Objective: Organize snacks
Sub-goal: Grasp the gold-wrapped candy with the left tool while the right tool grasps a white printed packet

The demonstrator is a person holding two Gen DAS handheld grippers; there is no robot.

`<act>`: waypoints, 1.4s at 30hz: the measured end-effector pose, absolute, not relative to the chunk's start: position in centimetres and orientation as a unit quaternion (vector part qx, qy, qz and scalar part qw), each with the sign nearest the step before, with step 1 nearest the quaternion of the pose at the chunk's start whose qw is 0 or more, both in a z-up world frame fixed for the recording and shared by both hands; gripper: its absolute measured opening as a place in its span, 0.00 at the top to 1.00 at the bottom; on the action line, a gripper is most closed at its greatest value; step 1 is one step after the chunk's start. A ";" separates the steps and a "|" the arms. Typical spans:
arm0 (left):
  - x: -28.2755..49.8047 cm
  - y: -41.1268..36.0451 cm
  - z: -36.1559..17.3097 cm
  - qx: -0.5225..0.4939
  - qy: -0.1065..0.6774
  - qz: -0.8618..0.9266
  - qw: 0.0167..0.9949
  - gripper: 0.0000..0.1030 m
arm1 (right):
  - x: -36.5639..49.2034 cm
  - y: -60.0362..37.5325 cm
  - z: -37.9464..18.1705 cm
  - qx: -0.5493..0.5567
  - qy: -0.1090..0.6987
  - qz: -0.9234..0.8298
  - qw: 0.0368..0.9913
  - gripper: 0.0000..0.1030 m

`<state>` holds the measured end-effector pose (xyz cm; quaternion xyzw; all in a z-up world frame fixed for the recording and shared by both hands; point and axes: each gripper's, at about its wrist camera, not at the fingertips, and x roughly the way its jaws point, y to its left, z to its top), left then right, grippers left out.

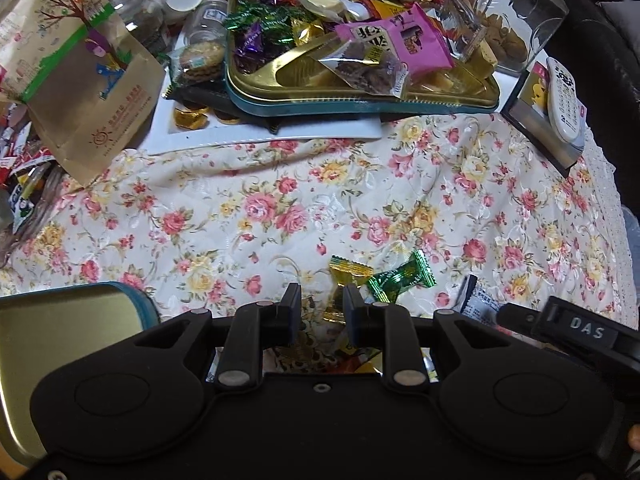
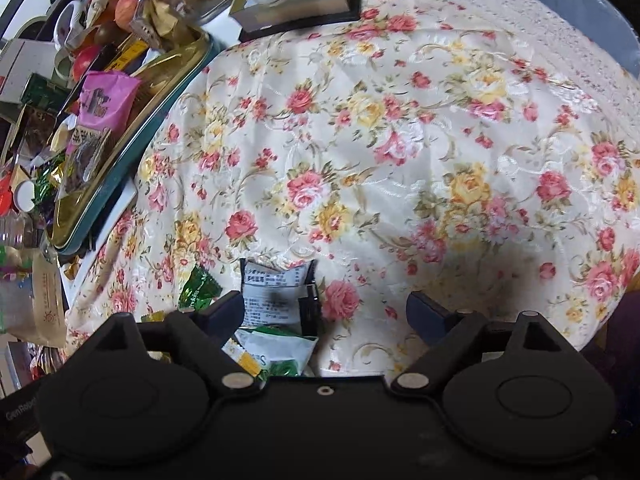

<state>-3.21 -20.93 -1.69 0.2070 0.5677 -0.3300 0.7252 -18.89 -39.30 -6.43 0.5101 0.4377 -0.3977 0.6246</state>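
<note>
My left gripper [image 1: 321,300] is open with a narrow gap, low over the floral cloth. A gold-wrapped candy [image 1: 347,274] lies just past its right fingertip, and a green-wrapped candy [image 1: 402,278] lies right of that. My right gripper [image 2: 325,309] is wide open and empty. A black-and-white snack packet [image 2: 276,296] lies between its fingers near the left one, with a white-and-green packet [image 2: 278,350] below it and the green candy [image 2: 199,288] to the left. A gold tin tray [image 1: 448,98] holding a pink packet [image 1: 394,38] and several candies sits at the back.
A brown paper bag [image 1: 84,76] leans at the left. A clear jar of cookies [image 1: 516,16] and a white remote [image 1: 566,100] on a box stand at the right. A gold tin lid [image 1: 60,320] lies near left. The floral tablecloth [image 2: 400,140] spreads between.
</note>
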 end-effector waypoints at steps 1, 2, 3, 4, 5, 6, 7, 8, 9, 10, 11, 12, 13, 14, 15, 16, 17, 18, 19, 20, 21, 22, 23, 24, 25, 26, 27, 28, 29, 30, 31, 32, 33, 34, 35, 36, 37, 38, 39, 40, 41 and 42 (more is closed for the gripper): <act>-3.2 -21.0 -1.8 0.207 0.569 -0.331 0.724 0.69 | -18.4 -39.2 -6.6 0.504 0.441 -0.397 0.628 0.10; -3.2 -21.1 -1.9 0.206 0.570 -0.331 0.723 0.69 | -18.0 -39.0 -6.7 0.498 0.444 -0.396 0.631 0.10; -3.1 -21.2 -2.0 0.205 0.571 -0.332 0.722 0.69 | -17.7 -38.9 -6.9 0.492 0.447 -0.397 0.633 0.10; -3.0 -21.2 -2.0 0.202 0.572 -0.334 0.721 0.69 | -17.3 -38.8 -7.1 0.487 0.448 -0.397 0.636 0.10; -2.9 -21.2 -2.0 0.199 0.573 -0.336 0.720 0.69 | -17.0 -38.8 -7.3 0.484 0.450 -0.397 0.637 0.10; -2.8 -21.2 -2.0 0.194 0.574 -0.338 0.720 0.69 | -16.8 -38.7 -7.5 0.483 0.450 -0.397 0.637 0.10; -2.7 -21.3 -2.0 0.187 0.575 -0.341 0.719 0.69 | -16.6 -38.7 -7.8 0.483 0.451 -0.397 0.637 0.10; -2.6 -21.3 -2.0 0.183 0.576 -0.344 0.718 0.69 | -16.4 -38.7 -8.0 0.484 0.453 -0.396 0.635 0.11; -2.6 -21.4 -2.0 0.179 0.578 -0.346 0.717 0.69 | -16.2 -38.7 -8.3 0.485 0.454 -0.396 0.634 0.11; -2.5 -21.4 -2.1 0.177 0.578 -0.349 0.716 0.69 | -16.0 -38.6 -8.5 0.486 0.456 -0.397 0.631 0.11; -2.5 -21.5 -2.2 0.176 0.579 -0.350 0.715 0.69 | -15.8 -38.5 -8.6 0.484 0.456 -0.398 0.632 0.09; -2.6 -21.6 -2.3 0.176 0.580 -0.352 0.714 0.69 | -15.6 -38.3 -8.6 0.475 0.457 -0.401 0.636 0.09; -2.7 -21.8 -2.5 0.178 0.580 -0.353 0.712 0.69 | -15.2 -38.1 -8.7 0.465 0.460 -0.400 0.642 0.09; -2.8 -21.9 -2.7 0.182 0.581 -0.355 0.710 0.69 | -14.9 -38.0 -8.8 0.456 0.464 -0.399 0.646 0.09; -3.0 -22.1 -2.9 0.185 0.581 -0.357 0.707 0.69 | -14.8 -37.8 -8.8 0.451 0.465 -0.400 0.648 0.09; -3.1 -22.2 -3.1 0.187 0.582 -0.359 0.705 0.69 | -14.6 -37.7 -8.9 0.447 0.465 -0.403 0.649 0.09; -3.2 -22.3 -3.3 0.188 0.583 -0.362 0.703 0.69 | -14.5 -37.5 -9.0 0.443 0.466 -0.404 0.651 0.09; -3.3 -22.5 -3.6 0.189 0.584 -0.364 0.701 0.69 | -14.4 -37.3 -9.0 0.439 0.468 -0.403 0.652 0.08; -3.4 -22.6 -3.8 0.189 0.586 -0.365 0.698 0.69 | -14.3 -37.2 -9.1 0.434 0.471 -0.401 0.655 0.07; -3.5 -22.7 -4.0 0.191 0.587 -0.365 0.697 0.69 | -14.2 -36.9 -9.1 0.428 0.474 -0.398 0.658 0.06; -3.5 -22.9 -4.2 0.194 0.587 -0.364 0.696 0.69 | -14.1 -36.7 -9.1 0.424 0.476 -0.395 0.661 0.04; -3.5 -23.0 -4.4 0.198 0.586 -0.361 0.698 0.69 | -13.8 -36.5 -9.3 0.416 0.481 -0.391 0.666 0.03; -3.6 -23.0 -4.6 0.202 0.585 -0.357 0.699 0.69 | -13.6 -36.4 -9.3 0.410 0.485 -0.387 0.669 0.02; -3.6 -23.1 -4.8 0.206 0.585 -0.352 0.701 0.69 | -13.5 -36.2 -9.4 0.405 0.488 -0.384 0.671 0.02; -3.6 -23.1 -5.0 0.209 0.584 -0.349 0.702 0.69 | -13.4 -36.0 -9.4 0.403 0.489 -0.384 0.672 0.02; -3.6 -23.1 -5.1 0.209 0.585 -0.347 0.703 0.69 | -13.3 -35.9 -9.4 0.402 0.489 -0.384 0.672 0.02; -3.5 -23.1 -5.2 0.210 0.586 -0.344 0.703 0.69 | -13.3 -35.8 -9.4 0.405 0.487 -0.384 0.672 0.02; -3.5 -23.1 -5.4 0.210 0.586 -0.342 0.704 0.69 | -13.3 -35.8 -9.5 0.407 0.487 -0.383 0.671 0.01; -3.4 -23.1 -5.5 0.211 0.586 -0.341 0.704 0.69 | -13.3 -35.9 -9.6 0.414 0.485 -0.380 0.670 0.00; -3.4 -23.2 -5.6 0.212 0.586 -0.340 0.704 0.69 | -13.5 -36.1 -9.7 0.421 0.482 -0.378 0.670 0.00; -3.4 -23.3 -5.8 0.213 0.586 -0.339 0.704 0.69 | -13.6 -36.2 -9.7 0.427 0.478 -0.377 0.669 0.00; -3.4 -23.4 -5.9 0.215 0.586 -0.337 0.705 0.69 | -13.8 -36.4 -9.5 0.433 0.475 -0.379 0.666 0.00; -3.4 -23.5 -6.1 0.216 0.587 -0.334 0.706 0.69 | -14.0 -36.5 -9.4 0.438 0.471 -0.382 0.663 0.00; -3.4 -23.6 -6.2 0.216 0.587 -0.332 0.706 0.69 | -14.2 -36.6 -9.3 0.441 0.469 -0.386 0.661 0.02; -3.4 -23.7 -6.3 0.216 0.588 -0.332 0.705 0.69 | -14.4 -36.7 -9.1 0.443 0.465 -0.396 0.656 0.10; -3.5 -23.8 -6.4 0.217 0.590 -0.332 0.704 0.69 | -14.6 -36.7 -9.0 0.444 0.464 -0.403 0.653 0.19; -3.6 -23.9 -6.5 0.219 0.590 -0.331 0.703 0.69 | -14.9 -36.8 -8.7 0.445 0.462 -0.407 0.650 0.22; -3.7 -24.0 -6.6 0.223 0.589 -0.330 0.704 0.69 | -15.0 -36.9 -8.6 0.446 0.463 -0.402 0.652 0.30; -3.8 -24.2 -6.7 0.227 0.587 -0.327 0.705 0.69 | -15.1 -36.9 -8.5 0.445 0.465 -0.395 0.656 0.40; -3.9 -24.3 -6.9 0.231 0.585 -0.324 0.707 0.69 | -15.1 -37.0 -8.4 0.446 0.465 -0.388 0.659 0.45; -4.0 -24.5 -7.0 0.234 0.585 -0.321 0.707 0.69 | -15.2 -37.2 -8.3 0.452 0.466 -0.374 0.662 0.54; -4.0 -24.5 -7.1 0.236 0.585 -0.319 0.707 0.69 | -15.3 -37.4 -8.3 0.456 0.469 -0.369 0.660 0.53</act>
